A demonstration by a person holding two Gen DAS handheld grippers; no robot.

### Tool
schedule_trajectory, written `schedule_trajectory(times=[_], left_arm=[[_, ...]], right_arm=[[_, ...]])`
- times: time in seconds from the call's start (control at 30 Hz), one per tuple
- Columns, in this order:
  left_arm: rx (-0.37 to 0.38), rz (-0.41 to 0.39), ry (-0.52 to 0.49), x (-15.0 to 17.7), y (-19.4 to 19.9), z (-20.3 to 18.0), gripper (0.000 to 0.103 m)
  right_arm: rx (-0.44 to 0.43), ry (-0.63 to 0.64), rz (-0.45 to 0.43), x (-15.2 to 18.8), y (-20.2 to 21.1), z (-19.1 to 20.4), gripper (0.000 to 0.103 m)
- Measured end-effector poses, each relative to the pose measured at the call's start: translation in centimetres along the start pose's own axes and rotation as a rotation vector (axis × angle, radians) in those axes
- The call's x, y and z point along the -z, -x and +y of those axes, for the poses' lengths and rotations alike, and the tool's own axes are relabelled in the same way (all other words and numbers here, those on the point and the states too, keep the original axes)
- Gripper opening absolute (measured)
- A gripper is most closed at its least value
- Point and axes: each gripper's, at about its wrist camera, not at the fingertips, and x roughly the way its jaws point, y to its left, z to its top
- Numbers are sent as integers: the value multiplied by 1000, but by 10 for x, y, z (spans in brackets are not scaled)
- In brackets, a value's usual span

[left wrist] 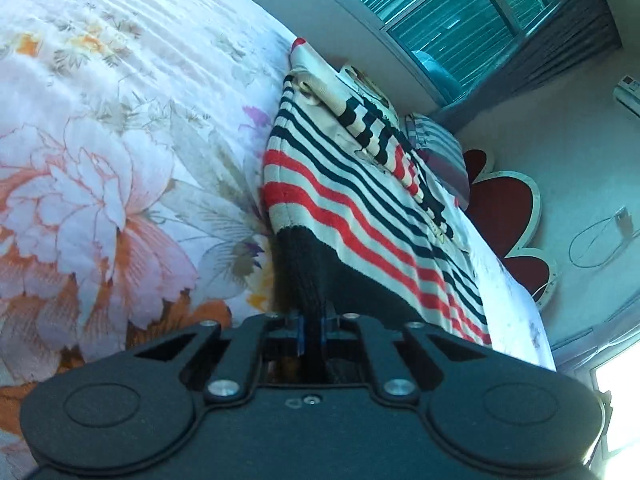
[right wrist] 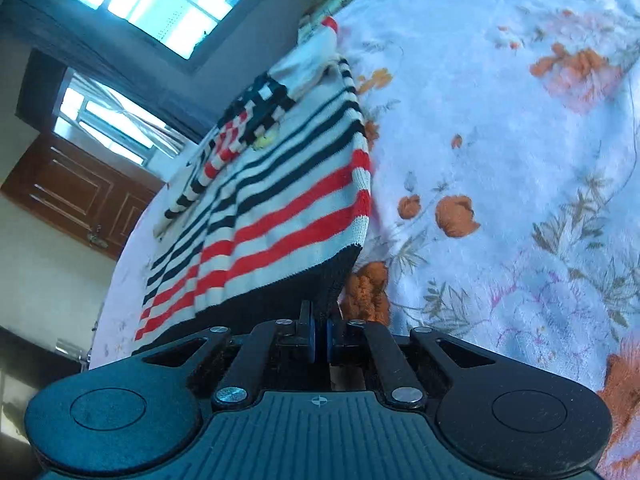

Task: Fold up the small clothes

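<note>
Left gripper (left wrist: 311, 322) and right gripper (right wrist: 319, 330) each clamp a dark-hem corner of the striped sweater (left wrist: 360, 184); hem taut off the floral bedspread (left wrist: 120, 120) (likely to fold it over).

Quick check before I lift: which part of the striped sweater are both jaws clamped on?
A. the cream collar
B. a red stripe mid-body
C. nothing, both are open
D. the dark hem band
D: the left gripper and right gripper are each shut on the dark hem band of the striped sweater.
</note>
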Motion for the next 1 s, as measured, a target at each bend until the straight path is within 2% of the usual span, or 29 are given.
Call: schedule_trajectory(times=[0.07,0.17,0.3,0.43,0.57,0.77,1.0], left_arm=[[14,-17,-7,-4,5,-3,6],[57,-93,-25,-20,14,-19,5],[97,-178,-41,-61,16,-47,6],[91,-187,-76,-115,-13,-74,5],[61,-192,-113,-167,-54,-97,6],[-5,-133,-153,-230,-138,-111,6],[-98,-30,-154,-266,-231,-85,6]], right_arm=[[-24,15,-23,-5,6,5,4],[-53,16,-81,-28,15,21,4],[-87,71,-153,-74,24,55,4],[-98,110,-183,-131,8,79,4],[-79,121,-195,-194,-29,94,4],[-62,56,-126,-285,-120,79,4],[-53,-29,-31,-341,-218,25,4]])
